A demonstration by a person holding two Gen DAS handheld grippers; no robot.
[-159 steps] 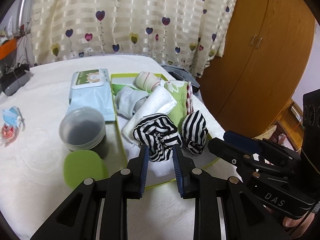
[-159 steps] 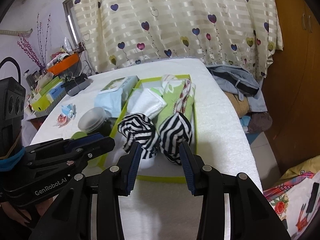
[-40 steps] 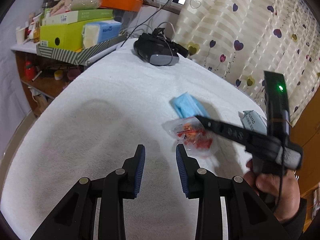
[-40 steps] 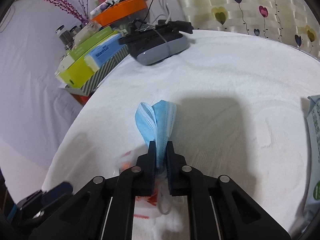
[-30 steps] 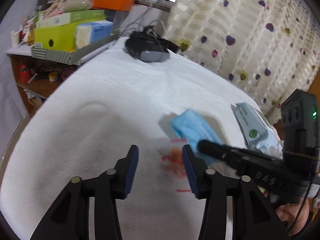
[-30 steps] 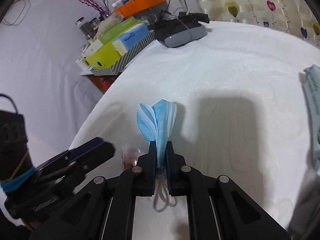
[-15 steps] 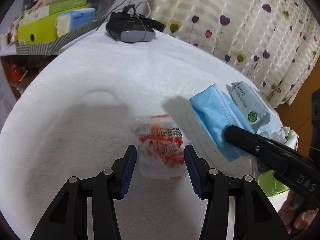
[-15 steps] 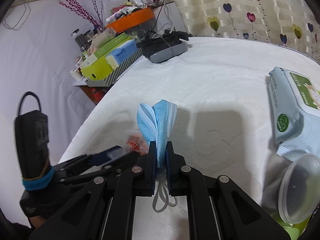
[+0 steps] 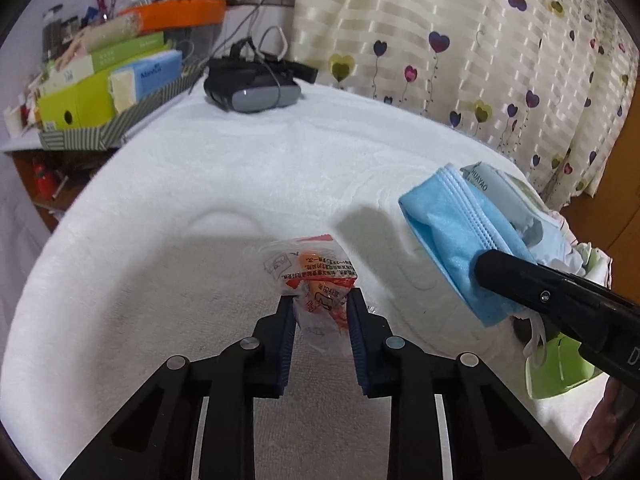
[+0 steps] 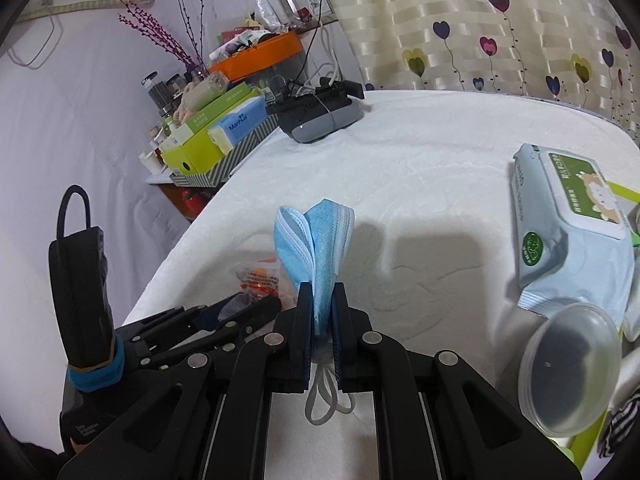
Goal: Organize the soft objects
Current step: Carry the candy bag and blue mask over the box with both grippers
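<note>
Blue face mask (image 10: 320, 248) is sticking up from the right gripper (image 10: 322, 312), whose fingers are squeezing it tight. At 9 o'clock of it, the left gripper (image 9: 322, 312) has just been closing and is pinching a crinkly plastic packet (image 9: 316, 280) on the white bed (image 9: 240, 168).

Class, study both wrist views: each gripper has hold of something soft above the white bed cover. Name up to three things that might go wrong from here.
1. The left gripper, whose jaws have just been closing, pinches only the lower part of the crinkly clear packet; it may slip out.
2. The right gripper clamps the folded blue mask, but its ear loops dangle and may snag.
3. The two grippers work close together and may collide.
</note>
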